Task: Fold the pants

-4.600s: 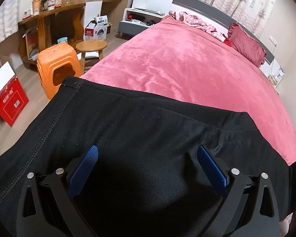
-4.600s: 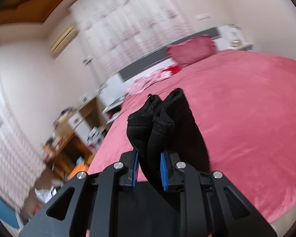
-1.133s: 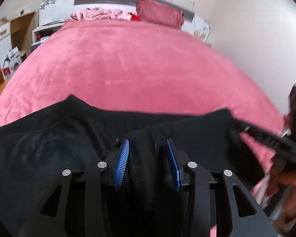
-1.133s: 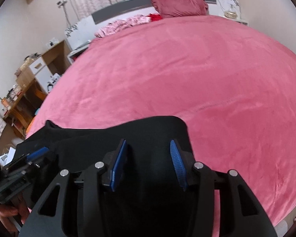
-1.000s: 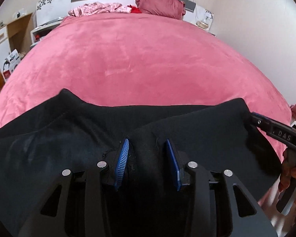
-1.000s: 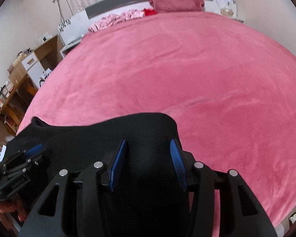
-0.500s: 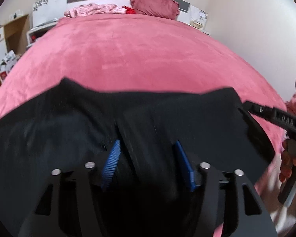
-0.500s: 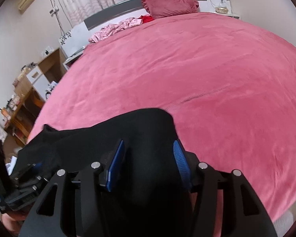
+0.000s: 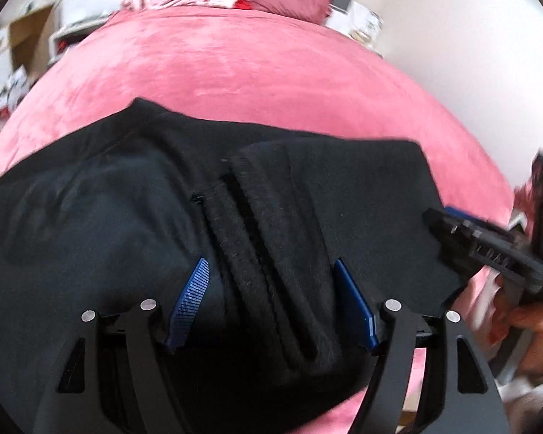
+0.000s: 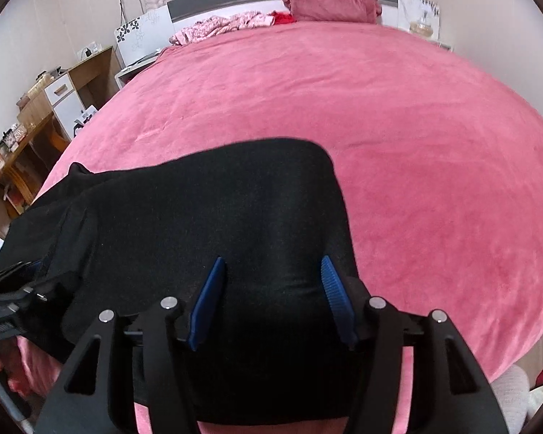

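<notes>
While my left claw point(image 9: 271, 302) and right claw point(image 10: 271, 300) have just been spreading, both released, I see the black pants point(image 9: 134, 217) lying folded at the near edge of the pink bed point(image 10: 344, 108), cloth between the pads; a pillow point(image 10: 329, 0) sits by the headboard.

My left camera rides just behind my left gripper point(image 9: 271, 303), close above the black pants point(image 9: 134, 224) at the near edge of the pink bed point(image 9: 264, 72), looking down and forward toward the headboard; the picture is blurred. My right camera sits the same way behind my right gripper point(image 10: 269, 296), a little further right along that edge. Both views share the pants, the bedspread and the red pillow point(image 10: 329, 1). Each catches the other gripper at its side edge, so they sit close together, facing nearly the same way
</notes>
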The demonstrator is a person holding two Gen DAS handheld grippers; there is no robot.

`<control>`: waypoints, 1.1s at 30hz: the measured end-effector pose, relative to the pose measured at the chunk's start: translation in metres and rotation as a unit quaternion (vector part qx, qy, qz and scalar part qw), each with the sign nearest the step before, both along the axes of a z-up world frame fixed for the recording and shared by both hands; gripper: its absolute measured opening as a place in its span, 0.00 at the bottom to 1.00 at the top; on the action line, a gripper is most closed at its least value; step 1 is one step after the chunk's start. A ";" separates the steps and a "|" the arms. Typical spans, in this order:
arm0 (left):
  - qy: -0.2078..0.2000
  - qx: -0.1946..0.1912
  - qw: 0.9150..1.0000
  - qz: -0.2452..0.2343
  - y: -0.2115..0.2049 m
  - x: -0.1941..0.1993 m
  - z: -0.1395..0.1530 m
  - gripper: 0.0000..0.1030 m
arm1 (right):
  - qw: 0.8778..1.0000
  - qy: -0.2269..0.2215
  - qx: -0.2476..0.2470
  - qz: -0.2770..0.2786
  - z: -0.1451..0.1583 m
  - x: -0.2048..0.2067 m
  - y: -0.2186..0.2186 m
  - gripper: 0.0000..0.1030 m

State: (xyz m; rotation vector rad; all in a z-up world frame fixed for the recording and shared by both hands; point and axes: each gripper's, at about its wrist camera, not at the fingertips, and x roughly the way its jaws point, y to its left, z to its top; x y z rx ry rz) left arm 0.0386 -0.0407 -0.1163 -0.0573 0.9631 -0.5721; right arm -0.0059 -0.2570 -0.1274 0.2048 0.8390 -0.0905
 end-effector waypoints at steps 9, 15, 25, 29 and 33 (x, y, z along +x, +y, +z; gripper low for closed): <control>0.012 -0.078 0.977 0.196 0.093 -0.012 0.027 0.86 | 0.996 -0.054 -0.025 0.069 0.013 -0.006 0.032 0.72; 0.017 -0.093 0.935 0.342 0.163 -0.033 0.034 0.86 | 0.997 -0.020 -0.008 0.076 -0.002 0.008 0.032 0.79; 0.041 -0.109 0.893 0.435 0.216 -0.053 0.034 0.88 | 0.996 -0.018 -0.009 0.082 -0.005 0.008 0.035 0.85; 0.070 -0.176 0.901 0.390 0.206 -0.063 0.040 0.88 | 0.996 -0.018 -0.008 0.082 -0.006 0.008 0.035 0.85; 0.127 -0.229 0.880 0.398 0.207 -0.077 0.031 0.88 | 0.996 -0.020 -0.005 0.082 -0.006 0.008 0.035 0.85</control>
